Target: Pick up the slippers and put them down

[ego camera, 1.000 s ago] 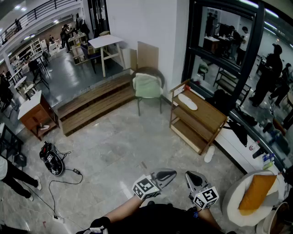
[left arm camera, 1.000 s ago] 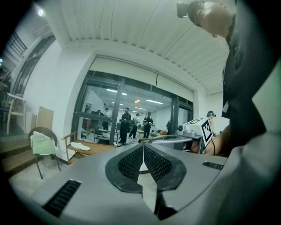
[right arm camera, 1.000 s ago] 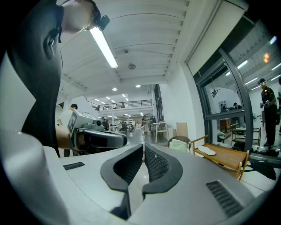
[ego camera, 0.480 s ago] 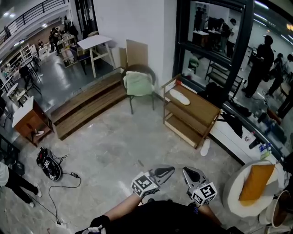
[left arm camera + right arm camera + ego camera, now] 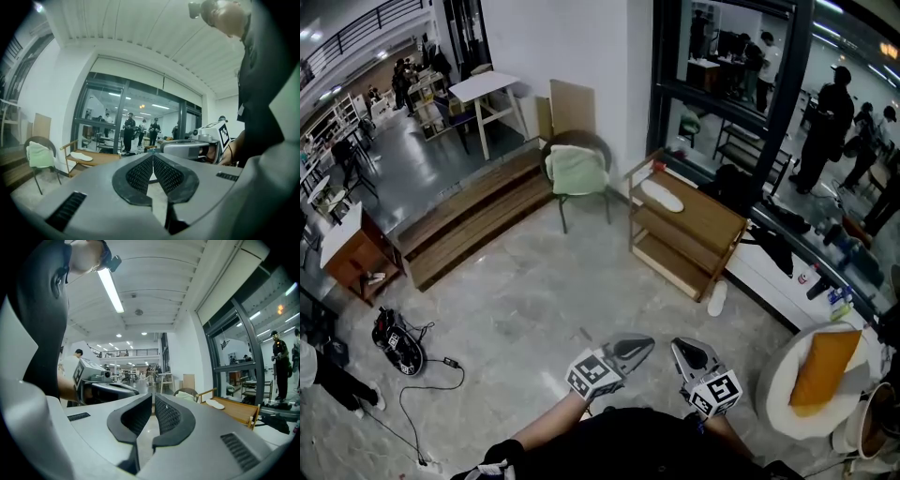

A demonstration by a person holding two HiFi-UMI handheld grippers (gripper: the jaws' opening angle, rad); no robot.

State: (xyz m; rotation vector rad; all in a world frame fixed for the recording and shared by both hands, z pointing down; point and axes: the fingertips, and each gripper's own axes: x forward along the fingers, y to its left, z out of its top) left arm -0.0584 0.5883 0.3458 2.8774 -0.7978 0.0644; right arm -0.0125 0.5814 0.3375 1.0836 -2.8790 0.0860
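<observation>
One white slipper lies on the top board of a low wooden shelf rack. A second white slipper lies on the floor at the rack's near right corner. Both grippers are held low and level at the picture's bottom, far from the rack. My left gripper and my right gripper sit side by side, both shut and empty. In the left gripper view the jaws meet at the tips, with the rack's slipper far off at the left. The right gripper shows the same slipper at the right.
A chair with a green cushion stands left of the rack, against wooden steps. A dark device with cables lies on the floor at left. A round white seat with an orange cushion is at right. People stand behind the glass wall.
The head view has swung, so the rack, chair and steps sit further left in the picture. Both grippers stay shut and held side by side.
</observation>
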